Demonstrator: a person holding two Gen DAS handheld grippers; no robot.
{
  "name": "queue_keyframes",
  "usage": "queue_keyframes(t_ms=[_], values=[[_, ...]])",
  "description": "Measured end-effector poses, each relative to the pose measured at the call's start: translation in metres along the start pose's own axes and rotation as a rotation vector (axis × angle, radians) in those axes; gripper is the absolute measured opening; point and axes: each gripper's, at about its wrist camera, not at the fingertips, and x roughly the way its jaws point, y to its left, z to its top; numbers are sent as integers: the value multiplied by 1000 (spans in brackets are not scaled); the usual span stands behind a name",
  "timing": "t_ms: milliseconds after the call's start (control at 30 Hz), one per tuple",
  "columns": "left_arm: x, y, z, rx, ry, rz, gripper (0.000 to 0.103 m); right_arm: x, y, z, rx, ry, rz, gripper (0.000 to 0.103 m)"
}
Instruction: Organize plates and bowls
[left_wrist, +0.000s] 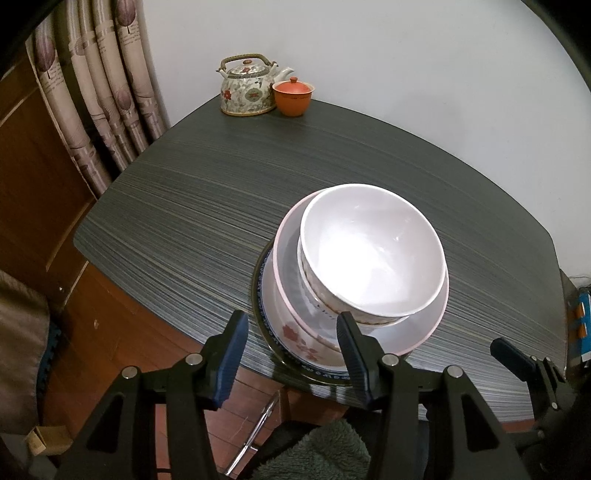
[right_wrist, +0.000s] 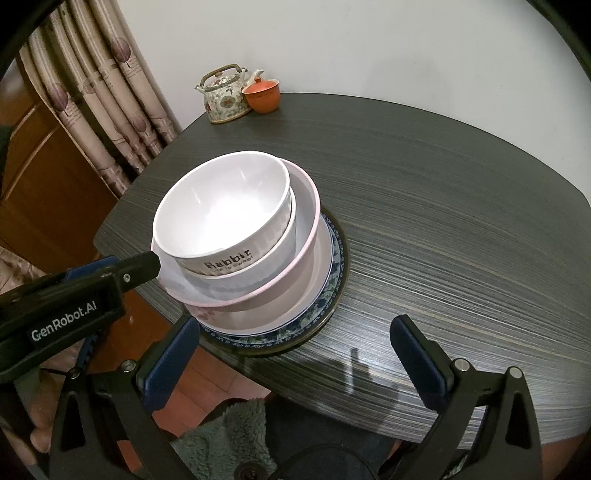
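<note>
- Far left, at about 10 o'clock from the stack, there's just a curtain (left_wrist: 92, 110) hanging past the table (left_wrist: 184, 206) edge. Nothing to do with the job.
- Left gripper (left_wrist: 291, 347) hangs at the near table edge with its claw apart and nothing between the fingers. The right-hand finger (left_wrist: 351, 339) sits in front of the stack's near rim; I can't tell if it's touching.
- The stack sits near the front edge of the table, roughly in the middle. From the bottom: a blue-patterned plate (right_wrist: 328, 295), a shallow dish with red flowers (left_wrist: 295, 332), a pink-rimmed dish (right_wrist: 295, 266), then 2 white bowls nested. The top bowl (right_wrist: 221, 206) has "Rabbit" printed on its side.
- It leans a bit. The top bowl sits off-centre, shifted toward 10 o'clock in the right wrist view, so it isn't a neat tower.
- My read: stacking looks basically done, since I see no loose plates or bowls anywhere else. If anything is left, it's nudging the bowls to centre, which needs a gentle push on the rim, not a squeeze.
- Right gripper (right_wrist: 295, 354) is at 6 o'clock from the stack, claw wide apart and empty, over bare table.
- Back at 12 o'clock: a flowery teapot (left_wrist: 249, 88) and an orange lidded cup (left_wrist: 293, 96), touching each other, well apart from the stack.
</note>
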Motion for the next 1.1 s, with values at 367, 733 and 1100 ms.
queue_keyframes(t_ms=[367,733,1100], values=[[-1,-1,-1,0,2,-1,51,2,0,-1,4,7,6,102],[1,0,2,2,7,-10,51,5,1,-2,11,18,6,102],[4,2,3,4,4,-22,51,6,0,-2,14,22,10,102]])
